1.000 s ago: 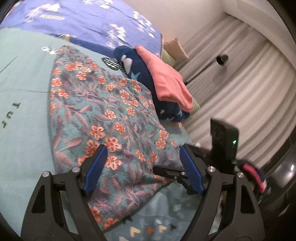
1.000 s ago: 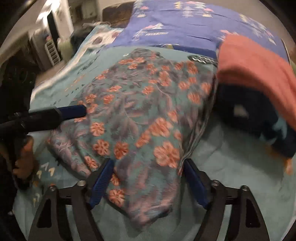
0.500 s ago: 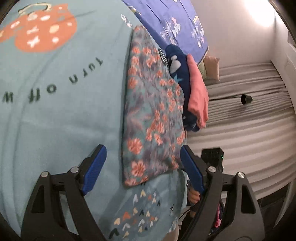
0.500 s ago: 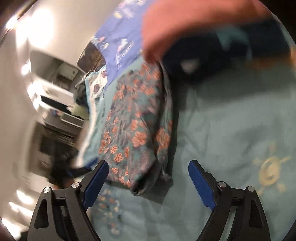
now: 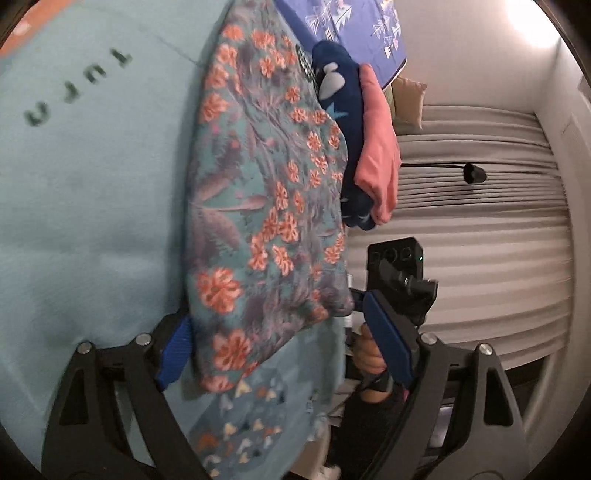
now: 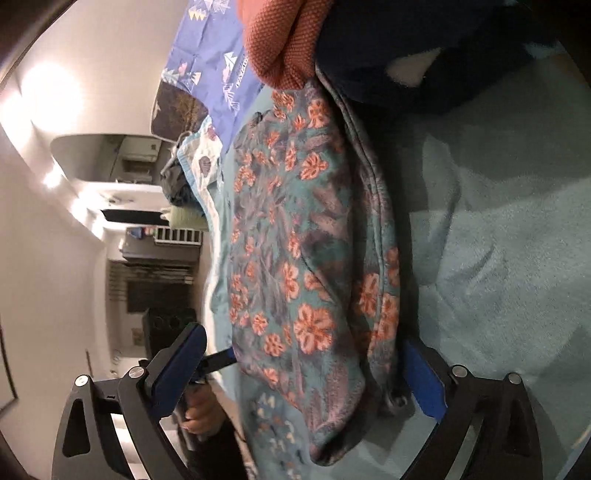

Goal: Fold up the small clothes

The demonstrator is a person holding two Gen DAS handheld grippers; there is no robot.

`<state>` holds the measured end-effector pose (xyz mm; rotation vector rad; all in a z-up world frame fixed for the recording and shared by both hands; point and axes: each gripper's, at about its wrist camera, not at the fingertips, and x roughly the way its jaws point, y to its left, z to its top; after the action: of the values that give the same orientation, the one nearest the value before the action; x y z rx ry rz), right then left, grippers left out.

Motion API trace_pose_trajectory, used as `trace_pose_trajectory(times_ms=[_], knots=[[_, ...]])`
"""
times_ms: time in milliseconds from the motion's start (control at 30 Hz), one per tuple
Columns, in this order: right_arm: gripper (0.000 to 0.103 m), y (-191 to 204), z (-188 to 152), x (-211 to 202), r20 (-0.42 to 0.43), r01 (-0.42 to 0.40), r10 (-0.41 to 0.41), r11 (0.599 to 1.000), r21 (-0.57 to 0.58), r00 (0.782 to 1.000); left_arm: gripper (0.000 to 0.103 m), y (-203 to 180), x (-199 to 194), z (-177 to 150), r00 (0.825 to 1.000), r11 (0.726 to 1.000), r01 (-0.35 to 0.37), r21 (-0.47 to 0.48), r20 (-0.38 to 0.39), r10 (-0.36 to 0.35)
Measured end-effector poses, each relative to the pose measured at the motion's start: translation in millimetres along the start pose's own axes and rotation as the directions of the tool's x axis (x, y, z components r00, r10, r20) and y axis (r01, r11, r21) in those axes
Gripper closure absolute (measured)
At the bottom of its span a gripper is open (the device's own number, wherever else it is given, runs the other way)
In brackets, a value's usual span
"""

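Teal bedding with dark printed letters fills the left wrist view from about 9 o'clock, and the floral garment lies flat on it, folded into a long strip running from 12 o'clock down to 6. At about 1 o'clock a navy garment and a coral one are stacked against the strip's far edge, the coral piece on top, with a blue patterned quilt past them. No basket or bin shows in either view (the clothes sit straight on the bedding). The left gripper has its jaws opening, the near end of the floral garment between them; its left pad sits right at the cloth's edge, the right pad stands apart from it. At 4 o'clock a hand grips the other tool's handle in front of pleated grey curtains.

In the right wrist view the same floral garment runs from 12 to 6 o'clock, the coral garment and navy garment overhanging its top end. The right gripper straddles the near end with jaws opening wide: the left pad is clear of the cloth, while the right pad sits just beside the hem, contact not discernible. A hand shows at 7 o'clock.
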<state>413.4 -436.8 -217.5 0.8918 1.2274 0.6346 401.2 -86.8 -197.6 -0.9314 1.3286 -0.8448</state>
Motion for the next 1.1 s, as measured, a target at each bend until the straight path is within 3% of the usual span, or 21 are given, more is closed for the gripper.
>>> trace_pose_trajectory(times_ms=[100, 167, 200, 233, 333, 367, 433, 500, 667, 833, 933, 1000, 1100], knots=[[0.002, 6.0, -4.3, 4.8, 0.006, 0.025, -0.025, 0.999, -0.043, 1.0, 0.018, 0.9, 3.8, 1.6, 1.0, 0.999, 0.026, -0.031, -0.006, -0.026], [0.005, 8.8, -6.5, 7.6, 0.024, 0.043, -0.042, 0.998, -0.053, 0.999, 0.039, 4.0, 2.7, -0.7, 0.999, 0.998, 0.001, -0.068, 0.036, 0.002], [0.007, 9.2, -7.8, 7.3, 0.029, 0.057, -0.055, 0.997, -0.052, 0.998, 0.064, 10.6, 4.4, -2.6, 0.997, 0.994, -0.019, -0.106, 0.068, 0.026], [0.015, 8.3, -8.4, 7.4, 0.035, 0.073, -0.071, 0.996, -0.045, 0.997, 0.078, 18.4, 9.1, -2.8, 0.996, 0.99, -0.031, -0.135, 0.083, 0.042], [0.047, -4.1, -11.7, 2.0, 0.045, 0.076, -0.078, 0.997, 0.031, 0.996, 0.081, 22.7, 7.7, -9.9, 0.99, 0.99, 0.02, -0.141, 0.142, 0.0], [0.064, -10.9, -11.2, -1.1, 0.044, 0.073, -0.076, 0.996, 0.06, 0.996, 0.082, 21.5, 6.1, -12.2, 0.988, 0.989, 0.033, -0.145, 0.154, -0.011], [0.071, -22.5, -11.5, -4.4, 0.041, 0.024, -0.028, 0.995, 0.101, 0.999, 0.082, 18.4, 4.6, -15.3, 0.986, 0.988, 0.038, -0.151, 0.167, -0.012], [0.076, -20.5, -14.4, -7.0, 0.06, -0.015, 0.011, 0.998, 0.057, 0.998, 0.083, 15.6, 3.3, -19.4, 0.984, 0.984, 0.055, -0.169, 0.177, -0.025], [0.078, -5.8, -36.8, -8.7, 0.058, -0.023, 0.022, 1.0, 0.014, 0.998, 0.083, 12.4, -14.5, -43.3, 0.981, 0.972, 0.125, -0.2, 0.171, -0.091], [0.078, 12.7, -84.0, -3.8, -0.003, -0.044, 0.043, 0.999, -0.025, 0.999, 0.083, 18.5, -48.4, -94.3, 0.981, 0.966, 0.165, -0.201, 0.136, -0.139], [0.071, 3.9, -112.5, 9.0, -0.064, -0.093, 0.094, 0.995, 0.02, 0.994, 0.082, 35.2, -62.3, -124.1, 0.981, 0.959, 0.164, -0.233, 0.142, -0.133], [0.057, -11.8, -123.6, 20.8, -0.118, -0.113, 0.119, 0.992, 0.053, 0.986, 0.082, 51.3, -64.3, -133.6, 0.981, 0.944, 0.169, -0.284, 0.14, -0.134], [0.055, -20.8, -117.1, 20.3, -0.099, -0.212, 0.218, 0.975, 0.061, 0.971, 0.082, 63.1, -62.8, -136.5, 0.973, 0.918, 0.218, -0.33, 0.145, -0.179]])
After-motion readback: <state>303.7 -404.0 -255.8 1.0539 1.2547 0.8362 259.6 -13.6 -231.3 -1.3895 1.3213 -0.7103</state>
